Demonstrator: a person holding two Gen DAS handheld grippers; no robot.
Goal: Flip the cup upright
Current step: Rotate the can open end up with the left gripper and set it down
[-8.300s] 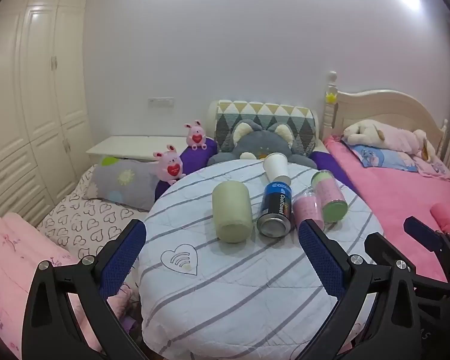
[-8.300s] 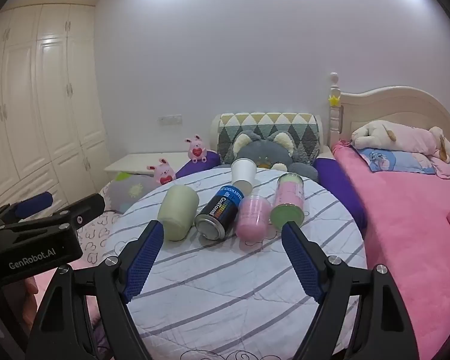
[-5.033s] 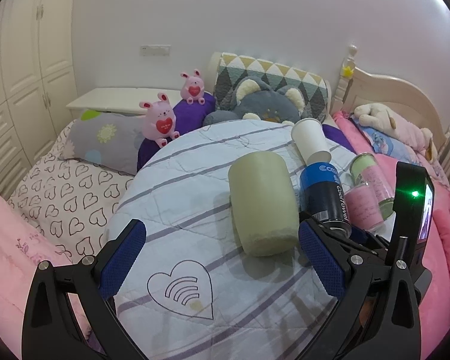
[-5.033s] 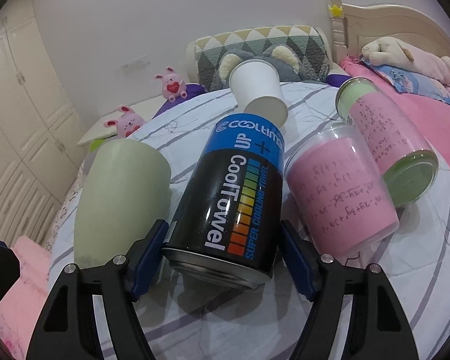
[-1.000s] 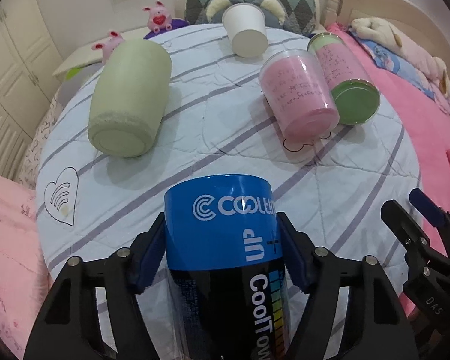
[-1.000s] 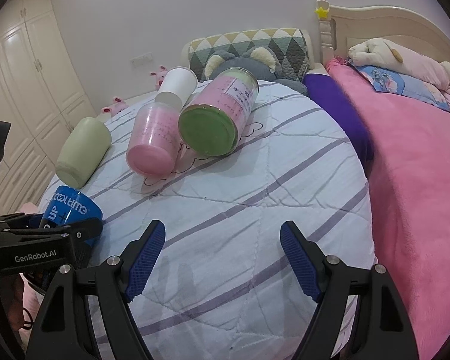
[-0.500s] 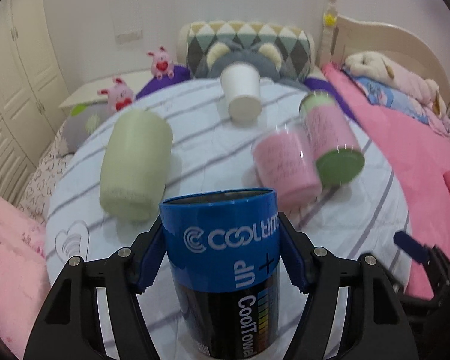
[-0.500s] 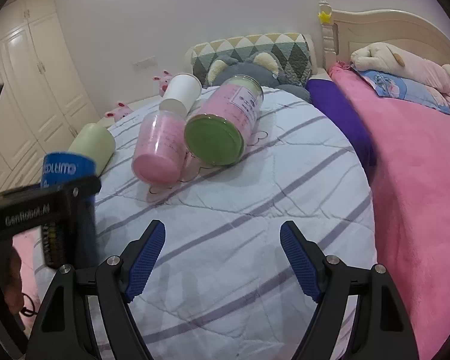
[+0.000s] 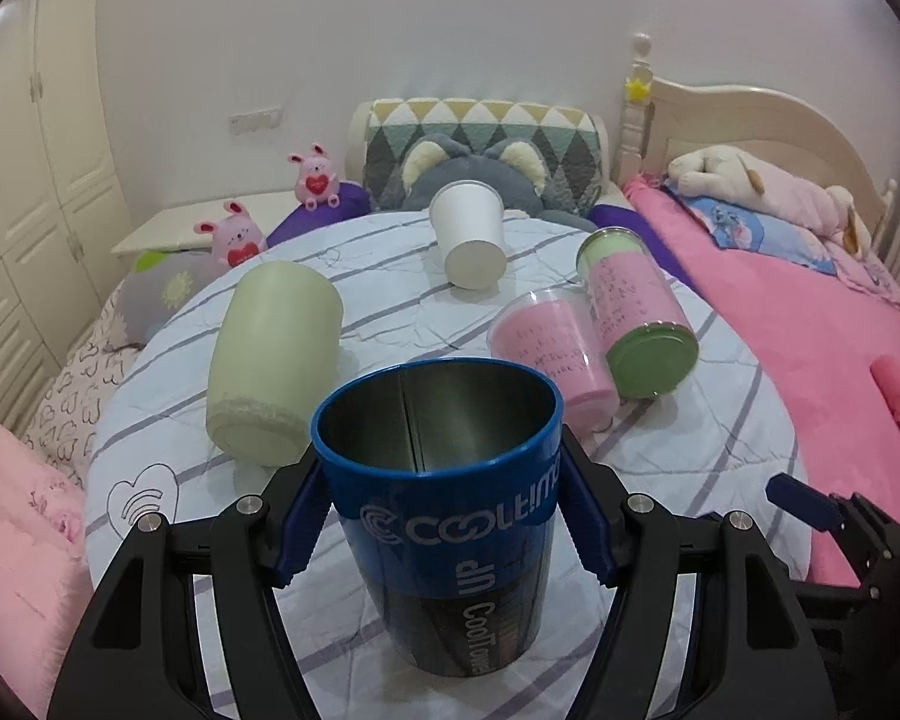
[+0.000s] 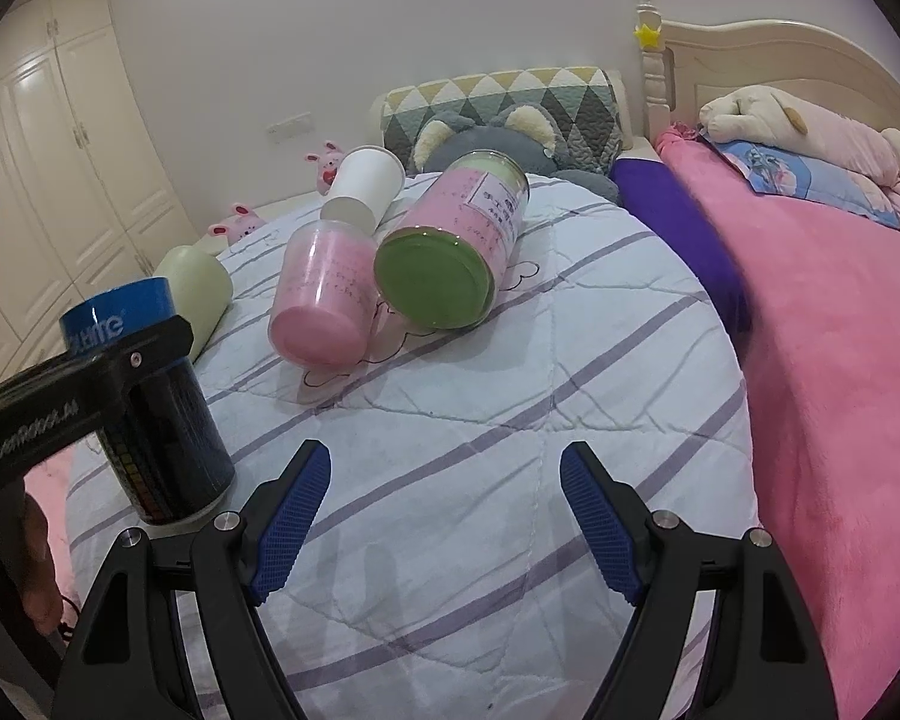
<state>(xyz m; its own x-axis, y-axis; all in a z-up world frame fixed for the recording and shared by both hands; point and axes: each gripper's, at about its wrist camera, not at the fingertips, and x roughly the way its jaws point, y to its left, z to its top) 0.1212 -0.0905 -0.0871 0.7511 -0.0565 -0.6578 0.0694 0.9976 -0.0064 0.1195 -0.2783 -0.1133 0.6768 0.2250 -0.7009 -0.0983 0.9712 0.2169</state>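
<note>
Left gripper (image 9: pixel 441 525): pinching the blue cup (image 9: pixel 444 516) just below its rim.
Blue cup: upright, mouth up, base on the striped table (image 9: pixel 660 480) at the near edge, 6 o'clock.
Right gripper (image 10: pixel 444 516): spread, holding nothing, over bare cloth.
Green cup (image 9: pixel 273 354): on its side, 10 o'clock of blue cup.
Pink cup (image 9: pixel 555 348): on its side, 1 o'clock.

glossy blue printed can (image 9: pixel 450 534) with bare metal inside, matt pale green cup (image 9: pixel 273 354), clear plastic pink cup (image 9: pixel 555 354), quilted cloth table cover (image 10: pixel 510 420), ribbed blue gripper pads (image 10: pixel 288 522)
</note>
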